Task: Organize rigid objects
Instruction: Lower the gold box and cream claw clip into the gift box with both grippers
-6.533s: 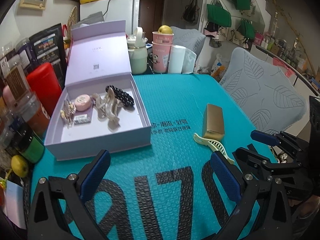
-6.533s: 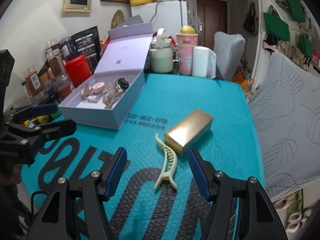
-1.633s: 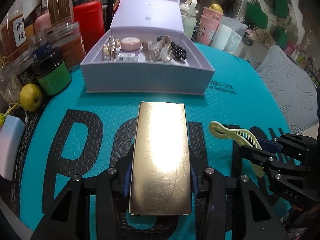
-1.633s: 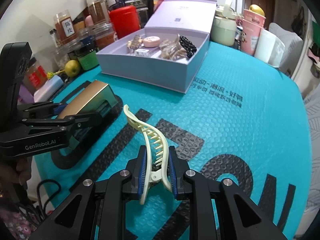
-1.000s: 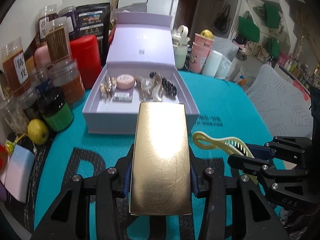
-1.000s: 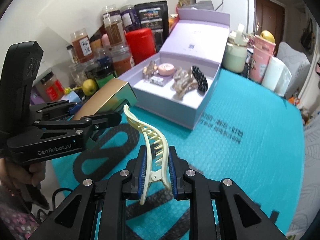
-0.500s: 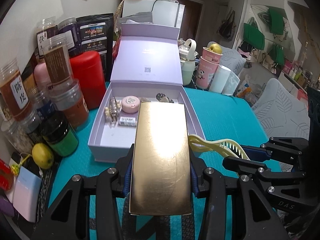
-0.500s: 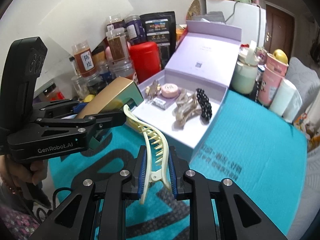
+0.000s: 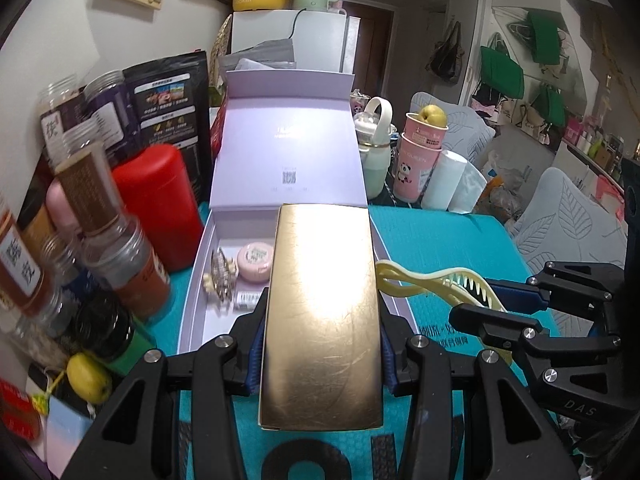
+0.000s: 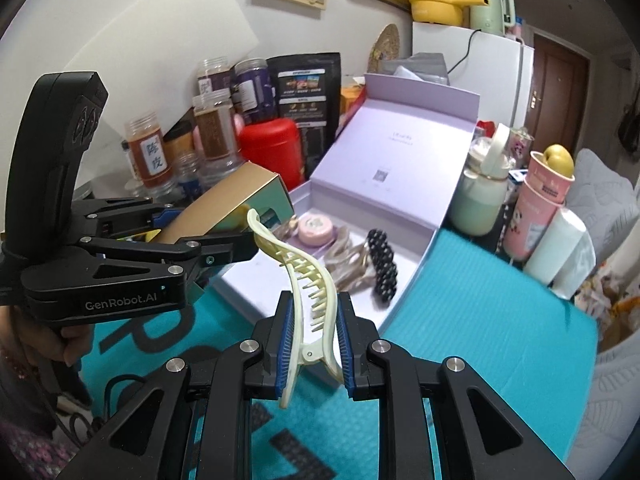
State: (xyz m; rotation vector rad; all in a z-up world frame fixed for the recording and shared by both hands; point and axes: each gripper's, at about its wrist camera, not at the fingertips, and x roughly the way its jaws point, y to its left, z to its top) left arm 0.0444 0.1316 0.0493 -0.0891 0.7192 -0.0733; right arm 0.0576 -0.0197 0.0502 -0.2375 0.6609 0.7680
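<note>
Grippers are both loaded. My left gripper [image 9: 322, 354] is clamped on the gold box [image 9: 322, 312], held above the front part of the open lilac box [image 9: 192, 300]. My right gripper [image 10: 312, 334] pinches the cream hair clip [image 10: 304, 280], in the air just beside the gold box, over the teal mat [image 10: 480, 340].

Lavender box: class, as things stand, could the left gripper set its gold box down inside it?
Probably yes. The lavender box has its lid up, and the left gripper holds the gold box above its bare near end; hair accessories sit farther back.
</note>
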